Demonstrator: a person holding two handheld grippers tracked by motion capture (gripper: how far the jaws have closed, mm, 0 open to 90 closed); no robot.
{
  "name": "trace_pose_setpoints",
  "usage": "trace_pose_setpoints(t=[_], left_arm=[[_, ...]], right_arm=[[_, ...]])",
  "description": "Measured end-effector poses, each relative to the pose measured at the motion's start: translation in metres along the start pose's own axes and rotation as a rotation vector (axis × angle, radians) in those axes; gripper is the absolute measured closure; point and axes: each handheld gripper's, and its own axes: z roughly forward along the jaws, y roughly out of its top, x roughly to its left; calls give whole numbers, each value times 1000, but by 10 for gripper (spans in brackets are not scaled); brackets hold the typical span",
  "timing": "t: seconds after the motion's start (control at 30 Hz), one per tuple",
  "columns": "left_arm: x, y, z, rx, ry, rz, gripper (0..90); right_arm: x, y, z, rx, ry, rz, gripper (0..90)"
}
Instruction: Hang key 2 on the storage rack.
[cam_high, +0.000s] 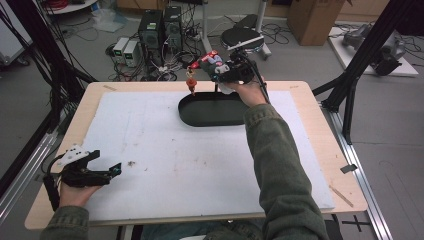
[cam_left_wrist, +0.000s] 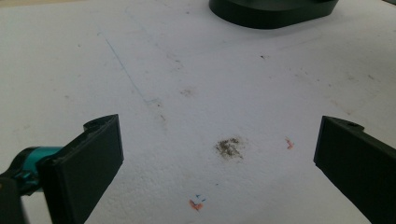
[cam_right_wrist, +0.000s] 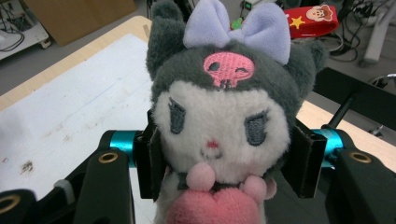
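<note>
A plush toy (cam_right_wrist: 219, 121) with a grey hood, a lilac bow and a pink skull patch fills the right gripper view, its face towards the camera. My right gripper (cam_right_wrist: 224, 161) is shut on the toy's head, one black pad on each side. In the high view my right gripper (cam_high: 222, 70) holds the plush toy (cam_high: 215, 62) in the air above the far edge of an oval black tray (cam_high: 200, 119). A red strap (cam_high: 204, 59) and a small orange charm (cam_high: 191, 83) hang from the toy. My left gripper (cam_high: 107, 162) rests at the near left, open, with nothing between its jaws (cam_left_wrist: 219, 158).
A white foam board (cam_high: 200, 165) with small stains covers the wooden table (cam_high: 320, 130). The black tray (cam_left_wrist: 273, 11) lies ahead of the left gripper. Computers (cam_high: 160, 30), cables and a cardboard box (cam_high: 312, 17) stand on the floor beyond. Black frame posts (cam_high: 360, 65) rise at the right.
</note>
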Motion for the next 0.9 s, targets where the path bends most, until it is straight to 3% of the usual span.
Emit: trace_pose_setpoints(t=[0.17,0.27,0.4,0.57,0.8,0.9], left_arm=[[1,0,2,9,0,6,20],[1,0,2,10,-3,8,20],[1,0,2,6,-2,7,20],[1,0,2,7,-2,10,20],[1,0,2,-4,1,9,20],[2,1,1,-9,1,10,20]], right_arm=[[-1,10,4,6,-3,-5,415],[-2,12,9,43,-14,4,415],[-2,16,16,54,-24,0,415],[-3,24,19,60,-66,4,414],[-6,24,29,78,-106,52,410],[-9,23,33,83,-116,103,388]])
